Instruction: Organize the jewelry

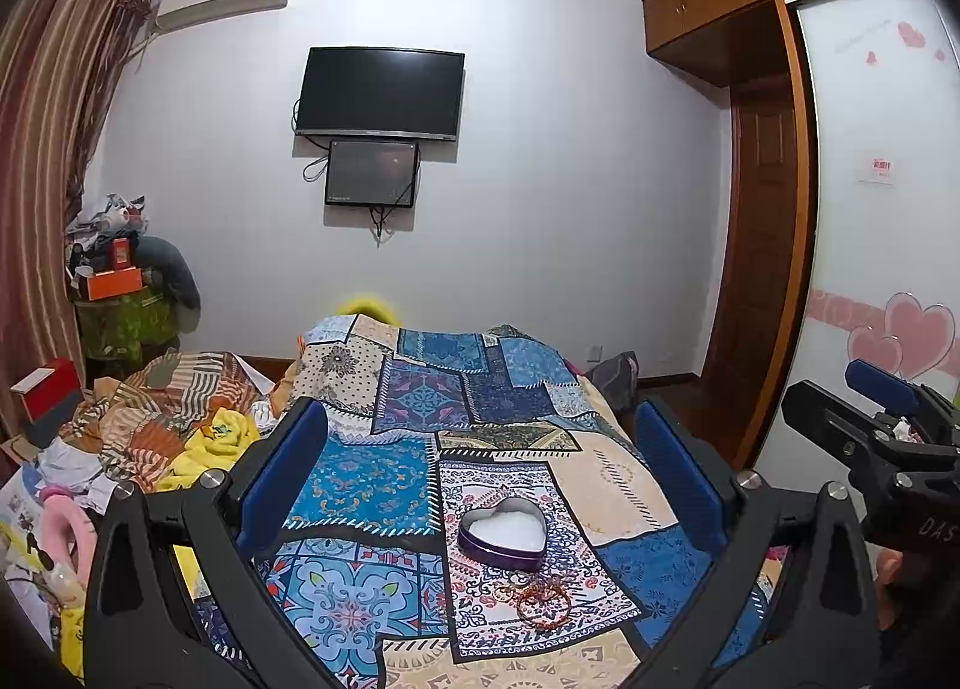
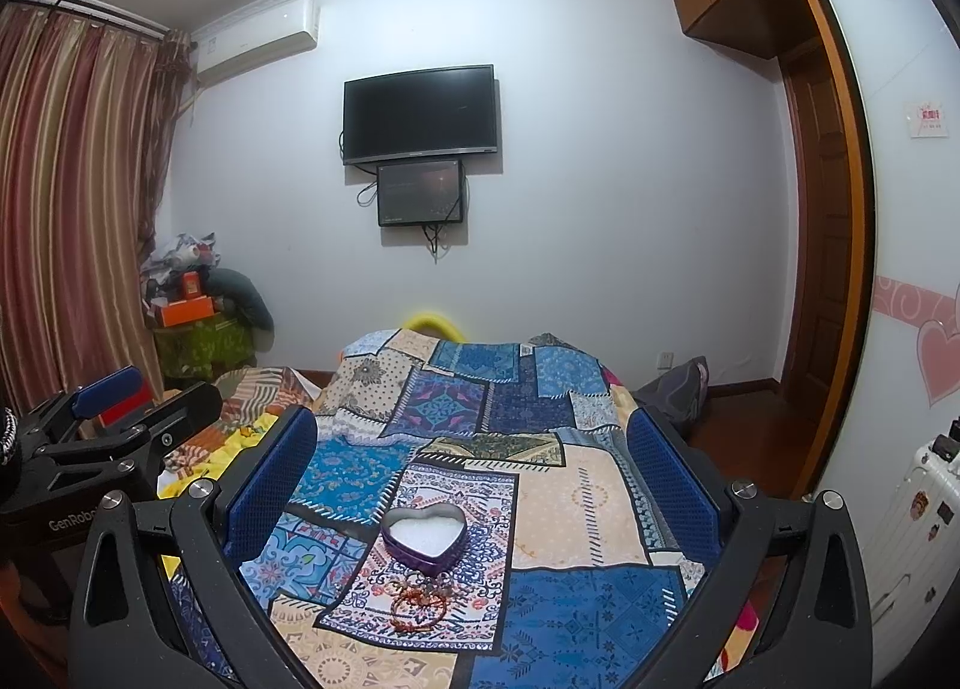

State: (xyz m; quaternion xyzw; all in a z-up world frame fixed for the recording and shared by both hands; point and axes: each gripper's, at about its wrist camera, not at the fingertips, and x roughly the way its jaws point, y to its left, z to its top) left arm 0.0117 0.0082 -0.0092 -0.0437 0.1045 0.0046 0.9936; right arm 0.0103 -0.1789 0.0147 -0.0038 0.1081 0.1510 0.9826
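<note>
A purple heart-shaped tin [image 1: 503,532] with a white lining stands open on the patchwork cloth [image 1: 372,485]; it also shows in the right wrist view [image 2: 425,536]. Just in front of it lies a small heap of red and gold bracelets [image 1: 540,599], also seen in the right wrist view [image 2: 419,599]. My left gripper [image 1: 480,473] is open and empty, held above and behind the tin. My right gripper [image 2: 474,473] is open and empty too, the tin between its blue pads [image 2: 270,485]. Each gripper shows at the edge of the other's view.
The patchwork cloth covers a raised surface that runs toward the far wall. Rumpled bedding and clutter [image 1: 150,437] lie to the left. A wardrobe with heart stickers [image 1: 888,269] stands on the right, with a white suitcase [image 2: 918,521] beside it.
</note>
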